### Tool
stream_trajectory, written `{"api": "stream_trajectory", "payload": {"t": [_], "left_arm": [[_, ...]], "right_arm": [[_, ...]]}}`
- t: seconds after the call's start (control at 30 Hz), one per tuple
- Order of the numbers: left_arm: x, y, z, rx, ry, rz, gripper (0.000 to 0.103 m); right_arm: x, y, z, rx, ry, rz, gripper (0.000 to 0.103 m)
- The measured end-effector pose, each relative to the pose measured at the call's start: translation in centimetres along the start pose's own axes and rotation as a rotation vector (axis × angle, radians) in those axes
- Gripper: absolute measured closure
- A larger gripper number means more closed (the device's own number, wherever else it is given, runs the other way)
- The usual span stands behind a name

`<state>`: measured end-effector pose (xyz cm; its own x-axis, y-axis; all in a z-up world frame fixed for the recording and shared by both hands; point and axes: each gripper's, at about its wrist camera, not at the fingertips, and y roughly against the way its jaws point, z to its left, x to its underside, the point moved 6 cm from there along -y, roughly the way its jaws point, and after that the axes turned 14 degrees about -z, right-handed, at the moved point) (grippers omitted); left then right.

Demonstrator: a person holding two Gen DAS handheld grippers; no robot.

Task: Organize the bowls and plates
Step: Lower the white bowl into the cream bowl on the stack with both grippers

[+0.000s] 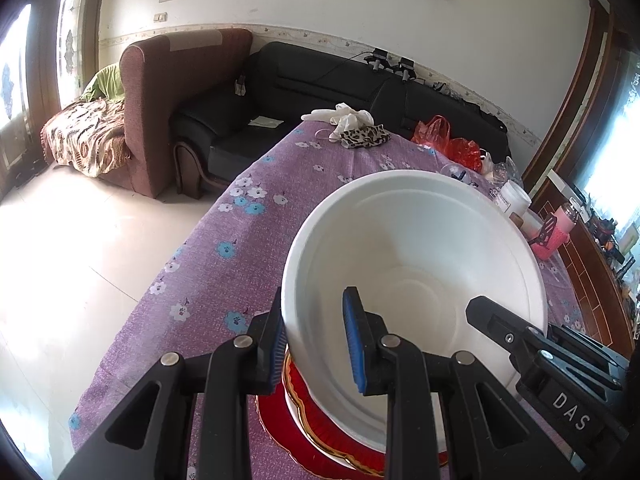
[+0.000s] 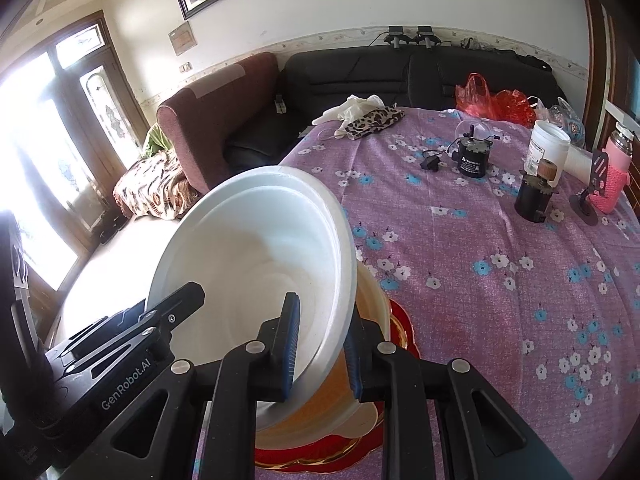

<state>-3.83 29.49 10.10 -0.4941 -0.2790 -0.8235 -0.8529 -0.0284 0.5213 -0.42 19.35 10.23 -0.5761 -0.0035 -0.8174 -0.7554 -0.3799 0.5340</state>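
Stacking: your left gripper (image 1: 316, 344) and right gripper (image 2: 322, 350) jaws each pinch the white bowl (image 1: 412, 256) rim.
Done: red plate (image 1: 280, 412) under it on the bench (image 1: 224, 248).
Left: set down, let go.

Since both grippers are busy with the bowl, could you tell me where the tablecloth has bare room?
Free: the purple floral tablecloth between the white foam bowl and the black cylindrical motor. Crowded: the far right edge around the white plastic jar and pink knitted bottle.

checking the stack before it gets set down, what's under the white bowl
Under the white bowl, held by the left gripper and right gripper, sits a bowl with an orange outside, over a red plate with a gold rim. The plate's middle is covered.
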Motion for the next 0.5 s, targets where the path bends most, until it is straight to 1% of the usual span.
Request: {"api": "stream_trajectory", "payload": {"t": [0.17, 0.5], "left_arm": [[0.18, -0.44, 0.02, -0.001, 0.000, 0.009, 0.079], [0.23, -0.59, -0.19, -0.005, -0.004, 0.009, 0.079]], "right_arm": [[0.24, -0.58, -0.23, -0.005, -0.013, 0.014, 0.080], [0.17, -0.56, -0.20, -0.004, -0.011, 0.005, 0.080]]}}
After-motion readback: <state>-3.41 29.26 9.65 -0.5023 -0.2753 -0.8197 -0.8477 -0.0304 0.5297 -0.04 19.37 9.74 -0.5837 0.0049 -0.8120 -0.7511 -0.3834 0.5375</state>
